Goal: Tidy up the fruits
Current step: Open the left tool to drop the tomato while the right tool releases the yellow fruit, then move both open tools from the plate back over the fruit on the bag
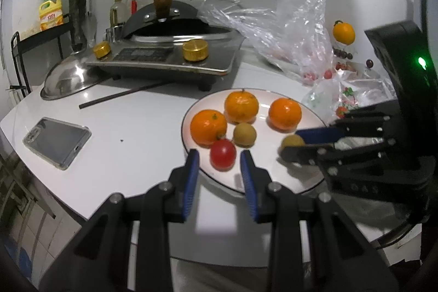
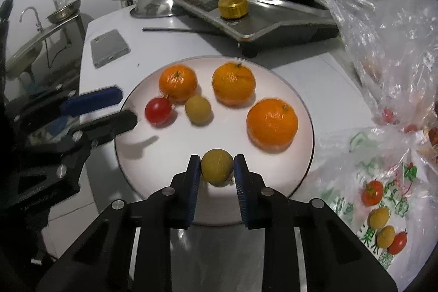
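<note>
A white plate [image 1: 273, 171] [image 2: 169, 144] holds three oranges [image 2: 272, 123], a red cherry tomato [image 1: 222, 154] [image 2: 158, 111] and a brown longan [image 1: 244, 134] [image 2: 198, 110]. My right gripper [image 2: 216, 167] is shut on a second longan [image 2: 217, 167] at the plate's near edge; in the left wrist view that gripper [image 1: 293, 142] and its longan [image 1: 290, 141] are at the right. My left gripper [image 1: 219, 164] is open, its fingers on either side of the tomato without touching it; it also shows at the left of the right wrist view [image 2: 124, 107].
An induction cooker [image 1: 164, 56] with a wok stands behind the plate. A phone [image 1: 57, 141], a black stick [image 1: 120, 96] and a steel lid [image 1: 65, 78] lie to the left. Plastic bags [image 1: 298, 26] [image 2: 383, 182] with more fruit lie to the right. A sink [image 2: 24, 48] is far left.
</note>
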